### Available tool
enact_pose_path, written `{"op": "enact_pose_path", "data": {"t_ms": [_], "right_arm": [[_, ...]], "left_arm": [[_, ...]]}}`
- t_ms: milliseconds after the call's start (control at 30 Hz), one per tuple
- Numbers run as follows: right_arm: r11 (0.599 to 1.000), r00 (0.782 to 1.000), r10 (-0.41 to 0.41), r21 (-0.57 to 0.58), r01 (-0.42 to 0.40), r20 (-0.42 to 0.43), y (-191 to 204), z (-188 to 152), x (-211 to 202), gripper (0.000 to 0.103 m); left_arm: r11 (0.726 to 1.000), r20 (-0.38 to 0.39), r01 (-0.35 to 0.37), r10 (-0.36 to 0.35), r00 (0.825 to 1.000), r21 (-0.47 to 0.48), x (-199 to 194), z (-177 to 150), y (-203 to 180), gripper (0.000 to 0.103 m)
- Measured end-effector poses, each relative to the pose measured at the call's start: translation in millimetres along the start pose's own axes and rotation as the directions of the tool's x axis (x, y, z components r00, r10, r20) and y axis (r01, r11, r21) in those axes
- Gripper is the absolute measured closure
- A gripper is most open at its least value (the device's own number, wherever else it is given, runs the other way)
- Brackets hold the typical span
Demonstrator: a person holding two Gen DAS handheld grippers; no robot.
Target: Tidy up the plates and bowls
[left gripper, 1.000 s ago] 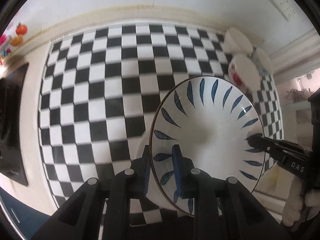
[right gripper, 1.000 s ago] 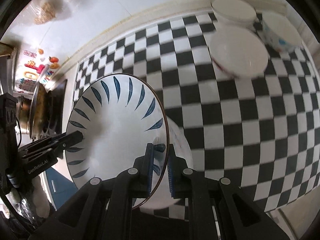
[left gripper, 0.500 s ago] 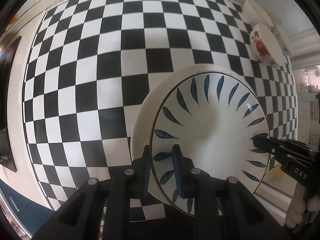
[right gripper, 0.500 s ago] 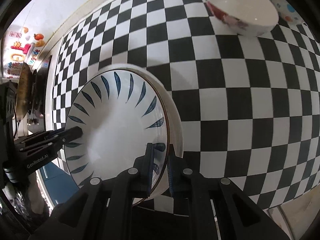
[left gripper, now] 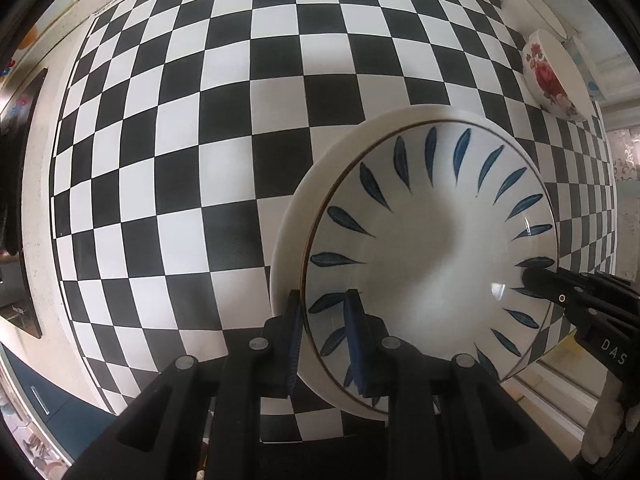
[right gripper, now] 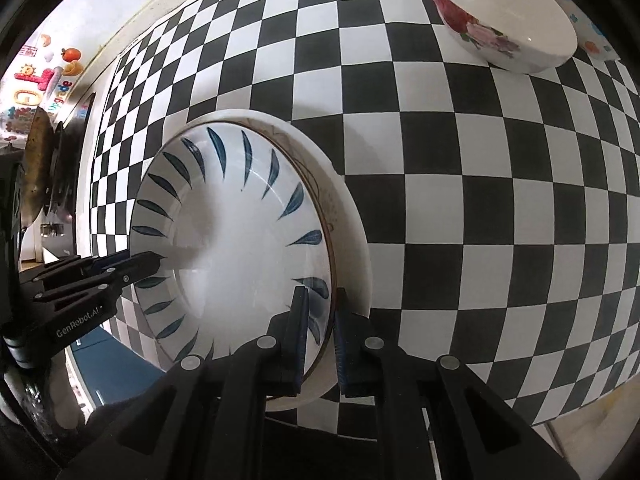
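Leaf-pattern plate (left gripper: 432, 240) lower; "GenRobot.AI" label (right gripper: 78, 328)

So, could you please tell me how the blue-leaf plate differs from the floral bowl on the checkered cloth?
The blue-leaf plate is wide and shallow; the floral bowl is deeper and narrower. The plate carries blue leaf strokes inside its rim, the bowl red and pink flowers on its outer wall. The plate is pinched at opposite rims by the left claw and right claw; the bowl stands untouched. Both are glossy white.

leaf plate (left gripper: 432, 248) on larger plate (left gripper: 304, 200) on checkered cloth (left gripper: 180, 160), flowered bowl (right gripper: 500, 20) beyond
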State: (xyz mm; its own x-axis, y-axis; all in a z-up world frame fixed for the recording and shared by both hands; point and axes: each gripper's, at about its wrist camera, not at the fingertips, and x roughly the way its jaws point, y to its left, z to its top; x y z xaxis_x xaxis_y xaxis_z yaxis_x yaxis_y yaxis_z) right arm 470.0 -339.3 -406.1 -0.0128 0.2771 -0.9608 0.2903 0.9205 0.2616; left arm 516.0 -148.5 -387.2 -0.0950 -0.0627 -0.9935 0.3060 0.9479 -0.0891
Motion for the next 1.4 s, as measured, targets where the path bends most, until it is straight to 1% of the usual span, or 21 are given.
{"op": "enact_pose_path", "data": {"t_ms": [133,267,400,500,567,600,633,667,733,767,800,833,867,900,933,967,1100,1233,1400], "right_arm": [[1.0,1.0,0.003,0.021,-0.002,-0.022,-3.1,1.9,-1.9,0.089],[1.0,1.0,0.001,0.027,0.0,-0.024,-2.3,0.7,-2.3,0.088],[0.999,0.999,-0.032,0.01,0.032,-0.017,2.8,-1.7,-8.0,0.088],[0.999,0.999,-0.035,0.015,0.036,-0.008,4.8,-3.1,-14.3,0.084],[0.999,0.999,-0.033,0.021,0.033,0.009,7.2,-5.0,-22.5,0.076],[0.999,0.999,-0.037,0.023,0.036,0.014,7.5,-5.9,-26.0,0.063],[0.999,0.999,-0.042,0.024,0.041,0.019,8.9,-6.8,-29.7,0.047],[0.999,0.999,-0.041,0.023,0.041,0.025,9.8,-7.7,-33.2,0.036],[0.999,0.998,-0.046,0.017,0.045,0.034,12.7,-9.1,-39.9,0.034],[0.998,0.998,-0.059,0.013,0.058,0.034,14.1,-9.6,-42.8,0.033],[0.998,0.997,-0.064,0.011,0.064,0.031,14.1,-10.0,-44.7,0.031],[0.998,0.998,-0.061,0.011,0.061,0.025,14.8,-10.5,-47.6,0.023],[0.999,0.998,-0.05,0.013,0.05,0.027,13.8,-10.8,-51.5,0.02],[0.999,0.998,-0.044,0.017,0.043,0.033,13.7,-12.8,-55.4,0.019],[0.999,0.998,-0.048,0.017,0.047,0.047,14.4,-14.9,-61.8,0.019],[0.998,0.996,-0.061,0.01,0.06,0.063,15.6,-17.2,-68.3,0.019],[0.996,0.988,-0.089,0.002,0.09,0.126,21.4,-27.4,-103.9,0.019],[0.992,0.972,-0.122,-0.014,0.127,0.203,32.3,-43.8,-155.1,0.019],[0.989,0.951,-0.125,-0.038,0.142,0.283,48.0,-68.1,-211.2,0.019]], "left_arm": [[1.0,0.0,-0.014,0.014,1.0,-0.002,-0.2,-2.2,-0.5,0.085],[0.999,0.016,-0.041,0.041,0.999,-0.009,-1.8,-6.9,-3.7,0.084],[0.998,0.025,-0.053,0.054,0.998,-0.037,-6.5,-11.7,-2.5,0.084],[0.998,0.035,-0.042,0.044,0.998,-0.054,-13.3,-15.4,-3.6,0.084],[0.998,0.043,-0.042,0.044,0.998,-0.049,-18.6,-18.1,-7.1,0.084],[0.998,0.048,-0.041,0.044,0.998,-0.046,-22.3,-19.4,-9.6,0.078],[0.998,0.055,-0.037,0.04,0.998,-0.047,-26.2,-20.2,-9.9,0.075],[0.998,0.066,-0.035,0.038,0.997,-0.049,-31.0,-20.0,-12.2,0.072],[0.998,0.09,-0.047,0.052,0.995,-0.048,-40.2,-22.8,-15.5,0.071],[0.997,0.108,-0.06,0.065,0.992,-0.05,-46.4,-23.9,-18.5,0.068],[0.997,0.12,-0.064,0.07,0.99,-0.052,-50.9,-25.0,-21.1,0.063],[0.996,0.134,-0.072,0.079,0.988,-0.051,-56.7,-26.1,-24.5,0.06],[0.995,0.144,-0.082,0.089,0.986,-0.05,-60.9,-26.8,-25.5,0.05],[0.994,0.155,-0.094,0.101,0.983,-0.05,-66.4,-28.2,-28.1,0.036],[0.994,0.164,-0.094,0.1,0.981,-0.047,-72.7,-29.8,-28.9,0.031],[0.995,0.174,-0.085,0.092,0.98,-0.048,-79.8,-31.1,-31.1,0.028],[0.997,0.202,-0.054,0.066,0.977,-0.061,-109.1,-31.3,-34.8,0.028],[0.997,0.235,-0.026,0.043,0.971,-0.072,-138.1,-47.0,-35.6,0.028],[0.997,0.277,-0.017,0.037,0.96,-0.075,-181.6,-71.8,-44.3,0.028]]}}
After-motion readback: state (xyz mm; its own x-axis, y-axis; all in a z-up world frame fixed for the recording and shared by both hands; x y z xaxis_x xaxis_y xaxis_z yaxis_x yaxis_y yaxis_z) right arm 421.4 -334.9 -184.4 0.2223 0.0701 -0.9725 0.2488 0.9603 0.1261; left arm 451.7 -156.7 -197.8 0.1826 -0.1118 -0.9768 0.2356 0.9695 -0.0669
